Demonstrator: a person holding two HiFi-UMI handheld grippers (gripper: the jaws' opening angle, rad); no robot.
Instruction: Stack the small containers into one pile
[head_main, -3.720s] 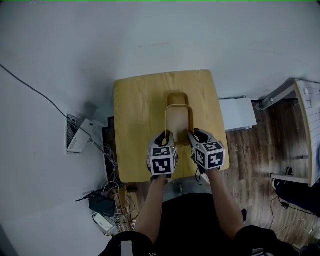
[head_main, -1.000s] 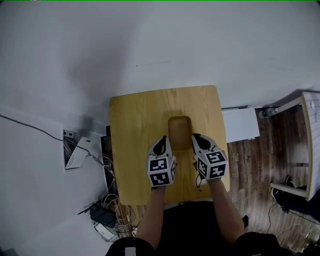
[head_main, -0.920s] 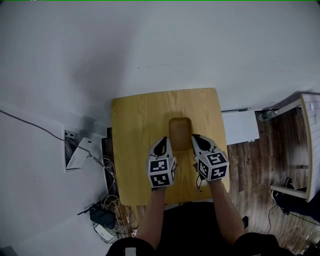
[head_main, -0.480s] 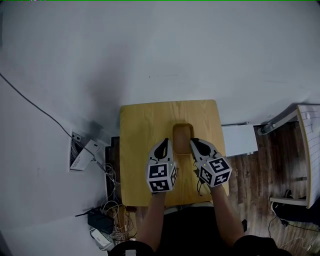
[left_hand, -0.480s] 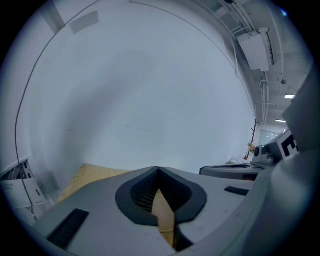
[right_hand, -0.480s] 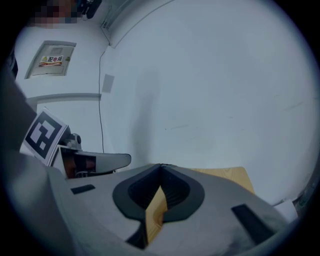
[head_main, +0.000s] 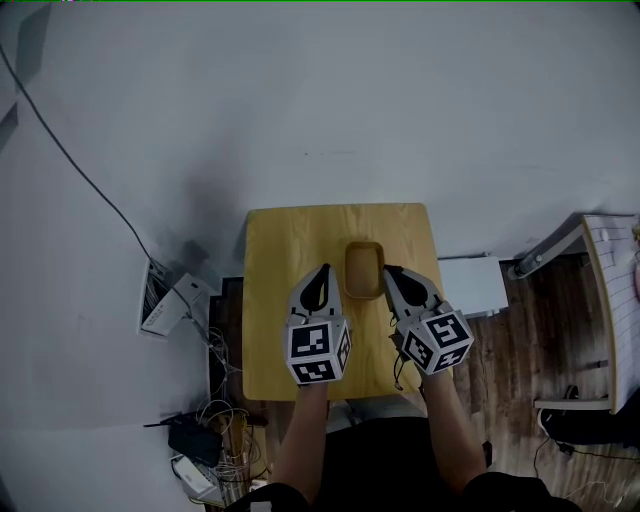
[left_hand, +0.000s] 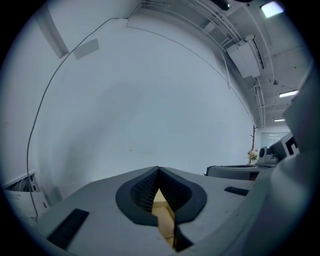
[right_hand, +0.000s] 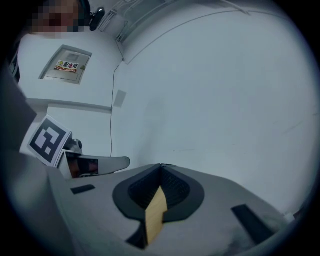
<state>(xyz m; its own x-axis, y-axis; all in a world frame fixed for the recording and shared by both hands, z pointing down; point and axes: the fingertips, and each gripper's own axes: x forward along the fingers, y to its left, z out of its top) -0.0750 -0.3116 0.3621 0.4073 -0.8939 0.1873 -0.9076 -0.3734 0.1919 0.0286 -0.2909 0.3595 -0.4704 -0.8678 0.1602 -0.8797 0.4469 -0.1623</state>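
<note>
The tan wooden containers (head_main: 363, 270) sit nested as one pile on the small wooden table (head_main: 285, 250), right of its middle. My left gripper (head_main: 321, 280) hangs above the table just left of the pile, and my right gripper (head_main: 392, 277) just right of it. Neither touches the pile. In the left gripper view the jaws (left_hand: 159, 172) meet at the tips with nothing between them, and a sliver of tan table shows through the gap below. The right gripper (right_hand: 161, 171) looks the same, shut and empty, facing a white wall.
A white box (head_main: 172, 305) and tangled cables (head_main: 215, 405) lie on the floor left of the table. A white cabinet (head_main: 472, 283) stands against its right side. A desk edge (head_main: 608, 300) is at the far right over wood flooring. A cable (head_main: 70, 160) runs across the white surface.
Earlier both grippers held a container over another on the table. Now the containers sit nested, and both grippers, shut and empty, have risen, so the table looks smaller.
</note>
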